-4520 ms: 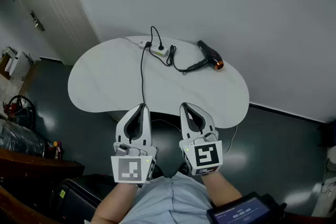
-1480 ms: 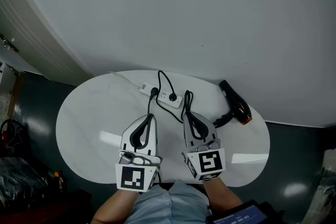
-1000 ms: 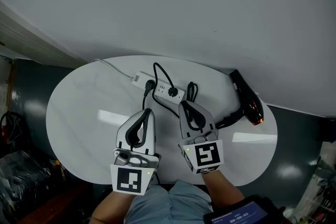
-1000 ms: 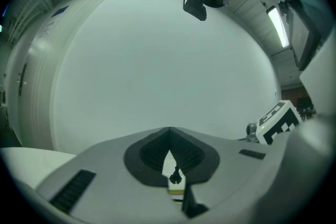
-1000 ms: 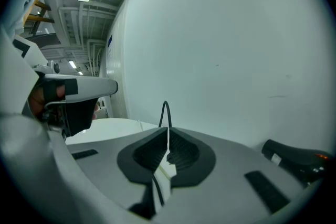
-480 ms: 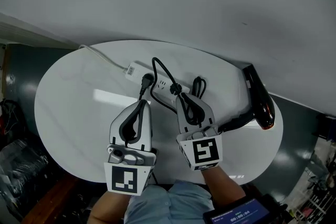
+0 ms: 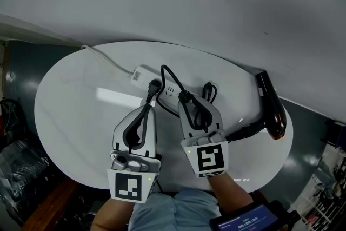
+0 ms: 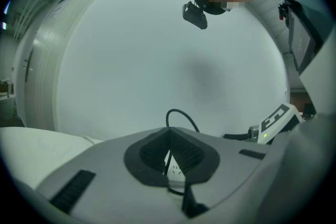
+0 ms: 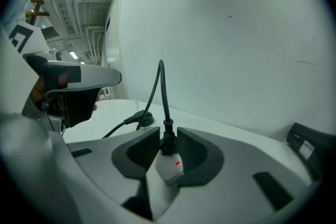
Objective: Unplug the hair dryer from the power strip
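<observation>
A white power strip (image 7: 141, 74) lies at the back of the white oval table (image 7: 75, 116), with two black plugs in it. The black hair dryer (image 7: 270, 105) lies at the table's right end, and its cord is bunched by the strip. My right gripper (image 7: 186, 99) reaches the right-hand plug (image 7: 184, 96). In the right gripper view that plug (image 9: 167, 140) stands between the fingertips of my right gripper (image 9: 167, 136), whose jaws have just been opening. My left gripper (image 7: 147, 108) hovers shut just short of the strip, which shows through its jaws (image 8: 176, 168).
The second black plug (image 7: 154, 85) sits left of the first, and its cord runs toward me between the grippers. A white lead (image 7: 102, 59) leaves the strip toward the back left. A pale wall stands close behind the table, with dark floor around it.
Both grippers have sunk toward the table and closed in on the power strip. The right gripper's tips now flank the right-hand plug.
</observation>
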